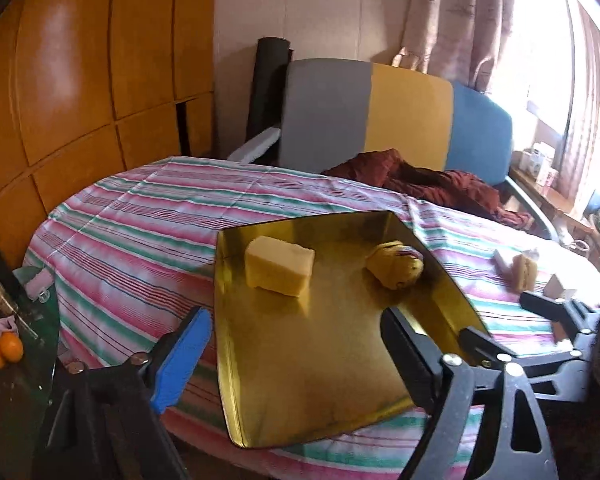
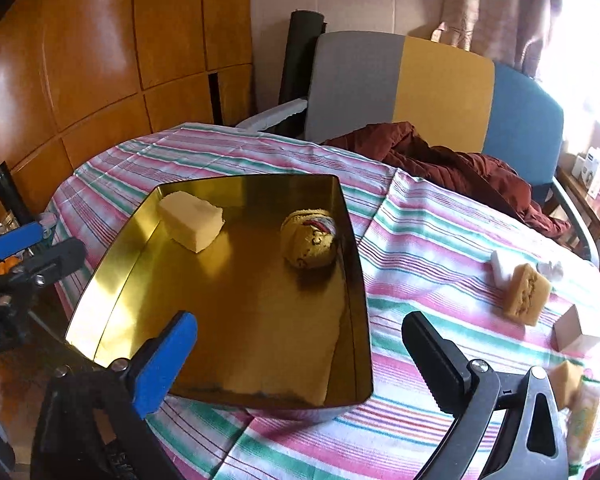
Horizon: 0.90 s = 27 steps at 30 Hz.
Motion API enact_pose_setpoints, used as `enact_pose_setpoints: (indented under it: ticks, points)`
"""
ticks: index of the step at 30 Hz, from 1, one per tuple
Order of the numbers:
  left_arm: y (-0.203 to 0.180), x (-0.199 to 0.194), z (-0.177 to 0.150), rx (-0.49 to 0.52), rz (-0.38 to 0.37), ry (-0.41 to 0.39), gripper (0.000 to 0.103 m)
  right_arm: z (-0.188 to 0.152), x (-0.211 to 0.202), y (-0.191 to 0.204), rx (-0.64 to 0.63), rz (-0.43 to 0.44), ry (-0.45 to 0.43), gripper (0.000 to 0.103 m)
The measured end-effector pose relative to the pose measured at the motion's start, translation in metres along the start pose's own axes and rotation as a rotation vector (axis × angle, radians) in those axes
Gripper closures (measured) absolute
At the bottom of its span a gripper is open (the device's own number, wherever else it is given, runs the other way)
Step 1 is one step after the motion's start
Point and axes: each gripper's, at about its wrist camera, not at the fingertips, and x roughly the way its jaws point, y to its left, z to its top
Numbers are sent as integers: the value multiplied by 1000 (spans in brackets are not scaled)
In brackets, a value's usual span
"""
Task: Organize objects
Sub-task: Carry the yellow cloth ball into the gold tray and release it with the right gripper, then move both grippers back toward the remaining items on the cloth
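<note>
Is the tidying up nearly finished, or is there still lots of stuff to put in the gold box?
Partly. The gold box already holds a yellow sponge and a rolled sock. Both grippers, left and right, are open and empty. A brown sponge and small white pieces wait on the striped cloth.

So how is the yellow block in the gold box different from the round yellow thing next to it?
The pale yellow rectangular sponge block has flat sides and sharp corners; the round mustard-yellow cloth bundle is lumpy and ball-shaped. The block is plain and lighter; the bundle is darker, with red and grey marks. The block sits by the left wall of the shiny gold metal tray, the bundle by its right wall. Both lie inside the tray, untouched.
</note>
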Motion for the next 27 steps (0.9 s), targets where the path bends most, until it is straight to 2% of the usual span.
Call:
enact_pose_setpoints:
  ticks: [2, 6, 16, 27]
  points:
    - [2, -16, 6, -8, -20, -34, 19, -2, -1, -3, 14, -2, 2, 0]
    - [-2, -27, 9, 55, 36, -69, 18, -5, -3, -12, 52, -11, -3, 0]
    - [-34, 2, -12, 114, 29, 18, 18, -22, -14, -31, 88, -72, -13, 0]
    - [-85, 19, -21, 231, -45, 40, 18, -39, -40, -81, 188, -169, -29, 0]
